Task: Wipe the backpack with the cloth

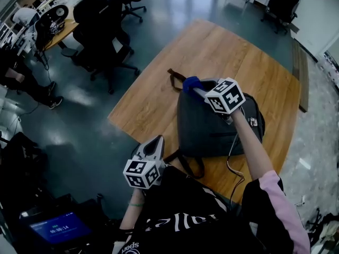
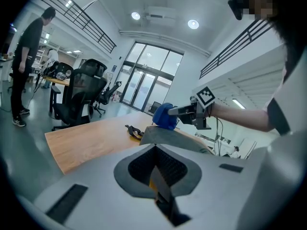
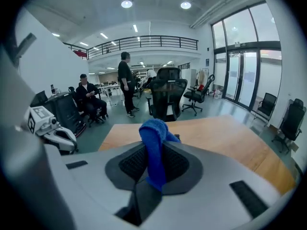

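Note:
A dark grey backpack [image 1: 212, 123] lies flat on the wooden table [image 1: 222, 52]. My right gripper [image 1: 197, 90] is over its far left corner, shut on a blue cloth [image 1: 190, 83]. In the right gripper view the cloth [image 3: 153, 135] sticks up bunched from the right gripper [image 3: 152, 176]. My left gripper [image 1: 157, 140] is off the table's near left edge, apart from the backpack, shut with nothing in it. The left gripper view looks past the left gripper [image 2: 156, 176] at the backpack [image 2: 177, 140], the cloth [image 2: 164, 116] and the right gripper [image 2: 178, 111].
A dark strap [image 1: 175, 79] trails from the backpack's far corner onto the wood. Black office chairs [image 1: 106, 36] stand on the floor left of the table. A person [image 2: 26, 66] stands by the desks, and others [image 3: 125, 83] are farther off. A lit screen [image 1: 58, 227] sits low at left.

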A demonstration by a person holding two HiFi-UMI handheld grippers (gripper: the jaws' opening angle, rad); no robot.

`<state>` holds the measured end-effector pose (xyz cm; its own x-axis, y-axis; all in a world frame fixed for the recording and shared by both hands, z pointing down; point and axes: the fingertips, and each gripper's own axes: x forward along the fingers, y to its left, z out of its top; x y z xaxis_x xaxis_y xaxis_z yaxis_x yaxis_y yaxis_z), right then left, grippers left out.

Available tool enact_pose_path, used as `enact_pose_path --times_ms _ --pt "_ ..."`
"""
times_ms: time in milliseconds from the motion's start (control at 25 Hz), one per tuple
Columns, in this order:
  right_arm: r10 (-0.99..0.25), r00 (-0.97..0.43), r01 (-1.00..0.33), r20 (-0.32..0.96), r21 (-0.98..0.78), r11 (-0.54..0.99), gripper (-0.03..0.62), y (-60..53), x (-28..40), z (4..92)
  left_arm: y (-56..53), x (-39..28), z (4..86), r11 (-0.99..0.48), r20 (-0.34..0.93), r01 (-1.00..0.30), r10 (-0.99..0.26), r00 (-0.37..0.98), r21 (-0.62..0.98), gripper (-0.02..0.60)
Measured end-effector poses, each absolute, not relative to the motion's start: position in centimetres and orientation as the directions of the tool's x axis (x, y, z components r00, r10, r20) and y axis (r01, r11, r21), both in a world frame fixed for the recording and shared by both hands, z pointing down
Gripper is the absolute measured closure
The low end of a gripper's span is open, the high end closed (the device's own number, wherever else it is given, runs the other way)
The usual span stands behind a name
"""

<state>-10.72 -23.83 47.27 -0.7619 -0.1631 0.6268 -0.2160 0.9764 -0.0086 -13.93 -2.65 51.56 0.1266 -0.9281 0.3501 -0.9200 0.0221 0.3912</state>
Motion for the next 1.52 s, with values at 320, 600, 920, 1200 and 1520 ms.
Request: enact_pose_path --times_ms 320,600,920,1200,1520 --pt "-0.034 -0.770 -0.118 0.637 -0.090 0.989 0.528 -15.7 -8.3 50.3 -3.1 -15.0 52.6 0.037 0.355 -0.921 -0.928 0.112 0.387 0.584" --pt "0.029 -0.824 -0.121 0.566 -0.226 0.967 0.528 -6.5 -3.9 49.9 -3.8 -13.7 51.8 0.003 0.350 -0.922 -0.926 0.144 0.388 0.584" --pt "0.007 -0.846 -0.221 0.532 -0.363 0.905 0.528 0.1 0.1 50.8 -4.6 -11.8 51.9 -0.053 0.353 -0.920 -0.914 0.201 0.388 0.584" --pt "-0.096 -0.873 -0.257 0.478 -0.283 0.924 0.528 -4.1 0.7 46.6 -4.9 -11.6 51.1 -0.069 0.344 -0.921 -0.915 0.211 0.382 0.584" --pt "-0.326 -0.819 -0.393 0.472 -0.046 0.919 0.528 -18.7 1.5 41.3 -5.8 -10.3 50.2 -0.123 0.329 -0.919 -0.909 0.256 0.375 0.584"
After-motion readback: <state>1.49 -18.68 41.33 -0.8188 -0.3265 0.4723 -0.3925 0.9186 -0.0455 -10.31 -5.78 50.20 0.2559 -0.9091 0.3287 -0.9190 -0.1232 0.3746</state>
